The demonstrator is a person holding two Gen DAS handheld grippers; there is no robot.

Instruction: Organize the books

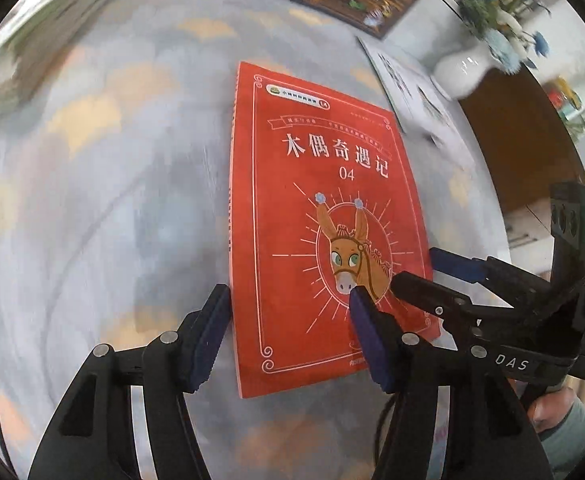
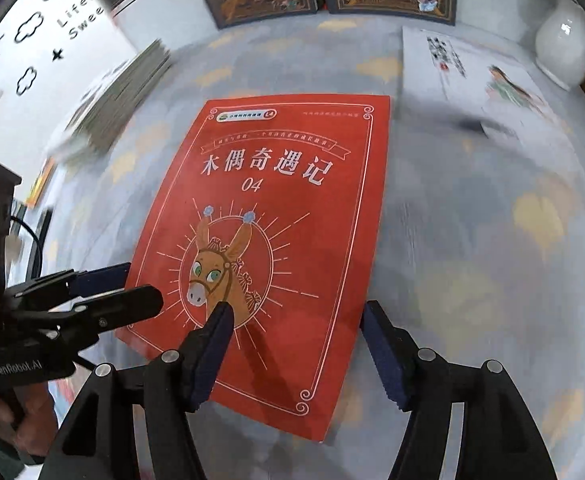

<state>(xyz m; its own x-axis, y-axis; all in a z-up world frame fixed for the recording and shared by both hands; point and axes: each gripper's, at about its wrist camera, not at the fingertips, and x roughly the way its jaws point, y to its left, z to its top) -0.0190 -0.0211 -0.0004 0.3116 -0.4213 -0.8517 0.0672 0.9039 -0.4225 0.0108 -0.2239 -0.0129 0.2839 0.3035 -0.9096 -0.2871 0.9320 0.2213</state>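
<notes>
Red book [image 2: 276,216] cover: title "木偶奇遇记", number "04". Left gripper [image 2: 132,284] body: "GenRobot.AI". Right gripper [image 1: 412,268] body: "DAS". Wall [image 2: 52,40]: "Life", "Swee", cut off.

A pale blue-grey tablecloth [image 1: 104,184] with faded yellow patches covered the table. A white vase [image 2: 560,46] of blue flowers stood at its far right edge. Behind, a white wall [image 2: 52,36] carried cloud outlines and lettering.
</notes>
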